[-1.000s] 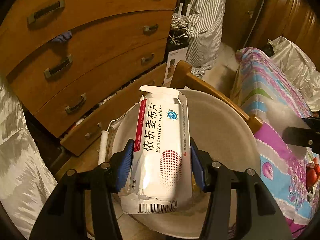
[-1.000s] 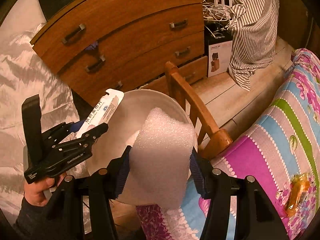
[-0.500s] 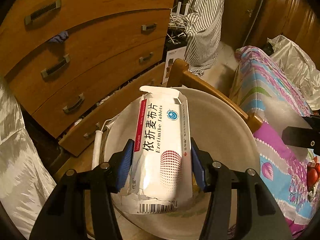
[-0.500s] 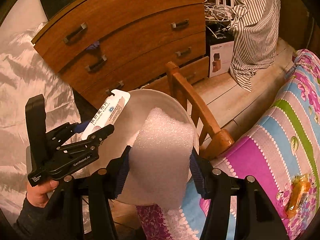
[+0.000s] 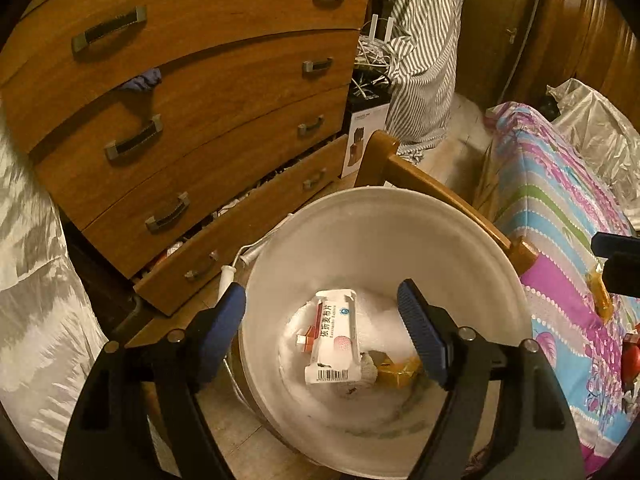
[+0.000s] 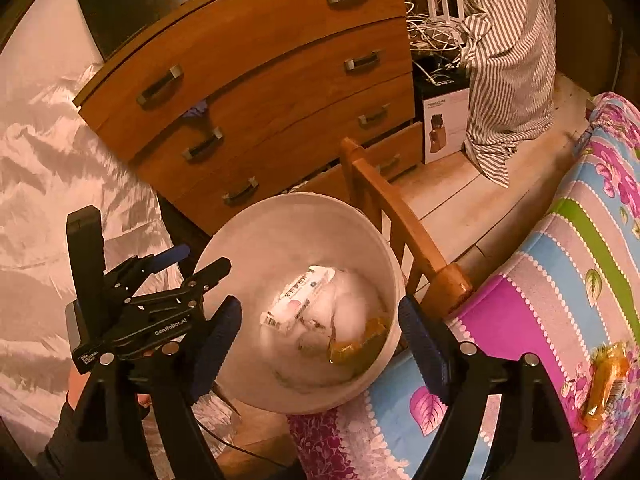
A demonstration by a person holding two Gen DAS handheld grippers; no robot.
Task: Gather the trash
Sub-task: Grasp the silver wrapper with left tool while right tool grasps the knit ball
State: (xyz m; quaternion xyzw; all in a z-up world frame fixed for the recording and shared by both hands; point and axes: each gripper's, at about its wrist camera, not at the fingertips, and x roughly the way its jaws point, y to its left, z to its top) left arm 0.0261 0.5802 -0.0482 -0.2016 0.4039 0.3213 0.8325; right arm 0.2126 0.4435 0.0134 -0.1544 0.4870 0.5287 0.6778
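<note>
A white bucket (image 5: 360, 220) (image 6: 280, 236) stands on the floor below both grippers. On its bottom lie a white tablet box (image 5: 334, 342) (image 6: 296, 300), a white foam piece (image 5: 374, 316) (image 6: 354, 298) and an orange wrapper (image 5: 400, 370) (image 6: 360, 346). My left gripper (image 5: 322, 328) (image 6: 202, 259) hangs over the bucket's left rim, its jaws opening with nothing between them. My right gripper (image 6: 320, 342) hovers over the bucket's near rim, jaws also opening and empty. Another orange wrapper (image 6: 604, 376) (image 5: 598, 290) lies on the bed cover.
A wooden dresser (image 5: 200, 120) (image 6: 260, 92) stands behind the bucket, its lowest drawer ajar. A wooden chair rail (image 5: 440, 196) (image 6: 400, 220) runs along the bucket's right. The flowered bed (image 6: 560, 280) fills the right; silvery cloth (image 6: 60, 160) lies left. Striped fabric (image 6: 508, 60) hangs at the back.
Both grippers have opened. The tablet box left the left jaws and the foam piece left the right jaws; both now lie at the bottom of the bucket.
</note>
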